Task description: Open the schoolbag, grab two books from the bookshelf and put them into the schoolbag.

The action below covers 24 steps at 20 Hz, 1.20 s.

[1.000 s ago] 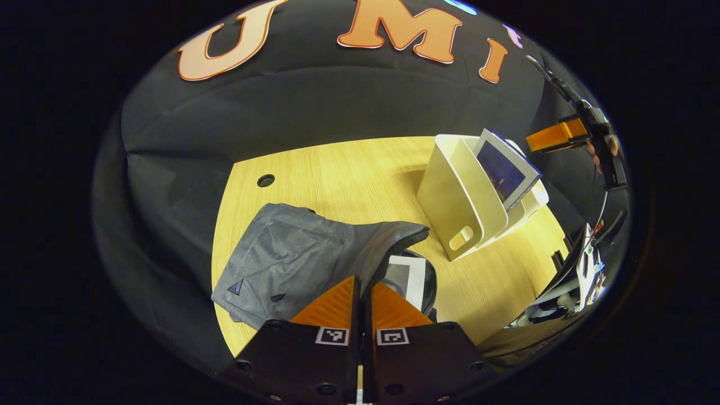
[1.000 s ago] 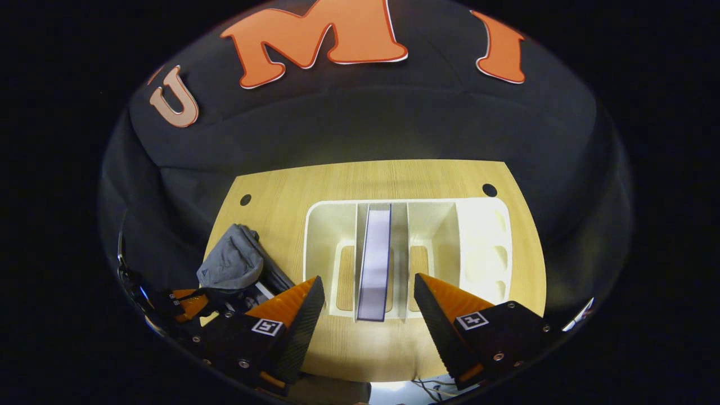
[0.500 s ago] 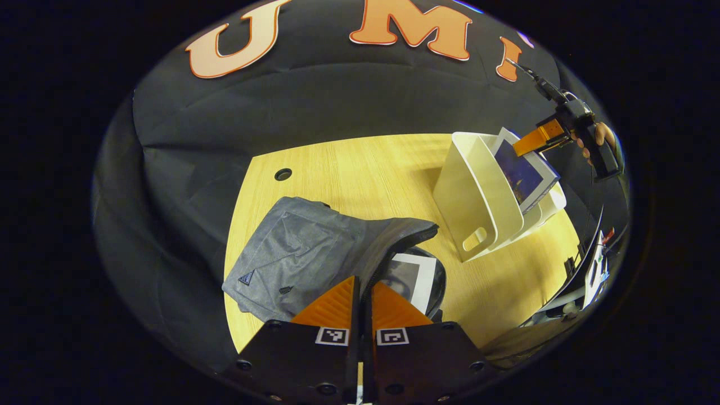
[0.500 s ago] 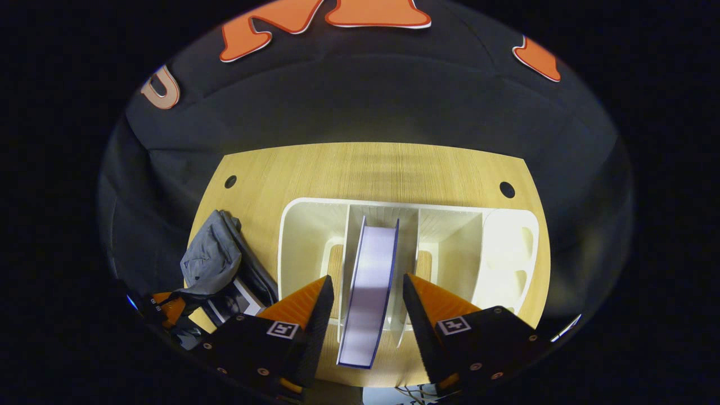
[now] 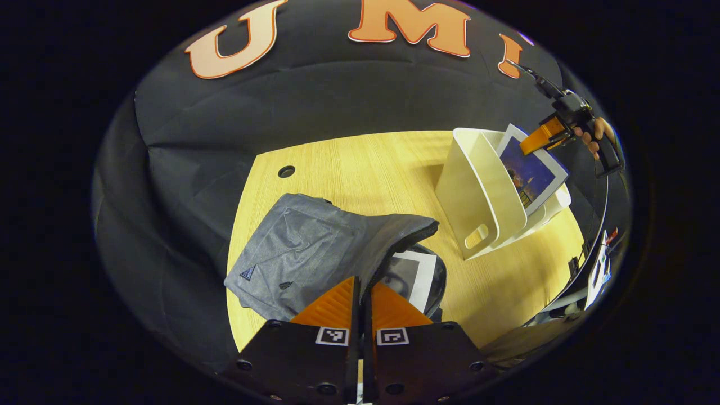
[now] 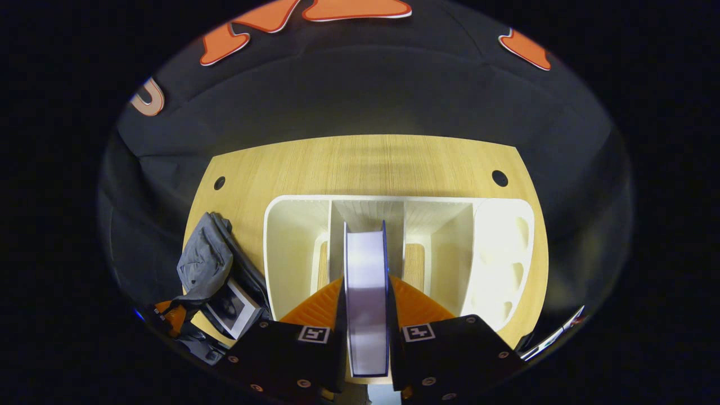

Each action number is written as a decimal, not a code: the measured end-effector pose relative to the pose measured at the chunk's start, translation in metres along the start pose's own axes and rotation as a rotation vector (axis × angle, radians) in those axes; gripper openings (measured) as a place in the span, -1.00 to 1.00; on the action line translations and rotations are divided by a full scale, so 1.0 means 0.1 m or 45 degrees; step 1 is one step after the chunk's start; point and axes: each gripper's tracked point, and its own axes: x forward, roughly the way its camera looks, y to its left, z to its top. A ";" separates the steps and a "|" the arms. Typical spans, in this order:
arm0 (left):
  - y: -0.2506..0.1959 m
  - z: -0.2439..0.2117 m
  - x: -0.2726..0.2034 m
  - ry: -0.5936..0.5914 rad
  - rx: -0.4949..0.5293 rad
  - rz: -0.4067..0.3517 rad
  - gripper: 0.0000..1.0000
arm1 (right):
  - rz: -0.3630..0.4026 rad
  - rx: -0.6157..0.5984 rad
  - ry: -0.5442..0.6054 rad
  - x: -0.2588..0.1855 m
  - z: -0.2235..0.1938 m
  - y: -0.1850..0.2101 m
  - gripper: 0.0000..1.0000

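The book (image 6: 367, 292) stands upright in the middle slot of the white bookshelf (image 6: 292, 236) on the wooden table (image 6: 365, 163), and the right gripper (image 6: 367, 304) is clamped on its near edge, one finger on each cover. It looks thin, stiff enough to hold its shape and probably light, though the glossy covers could slip, so a grip well onto the covers near the spine seems safest. To the left lies the grey schoolbag (image 5: 315, 247), its mouth gaping with another book (image 5: 413, 275) inside. The left gripper (image 5: 363, 306) is pinched tight on the flap's zipper edge, holding it up.
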 end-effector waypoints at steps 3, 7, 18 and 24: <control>-0.02 -0.04 0.00 -0.004 0.012 -0.045 -0.92 | -0.016 0.038 -0.045 -0.21 -0.08 -0.04 -0.36; -0.04 -0.07 0.01 -0.001 0.090 -0.121 -0.92 | -0.031 0.142 -0.089 -0.48 -0.30 -0.04 -0.36; -0.04 -0.09 0.02 0.001 0.270 -0.317 -0.92 | -0.099 0.475 -0.151 -0.98 -1.12 0.08 -0.36; -0.03 -0.08 0.01 0.000 0.347 -0.394 -0.92 | -0.096 0.636 -0.186 -1.15 -1.52 0.33 -0.36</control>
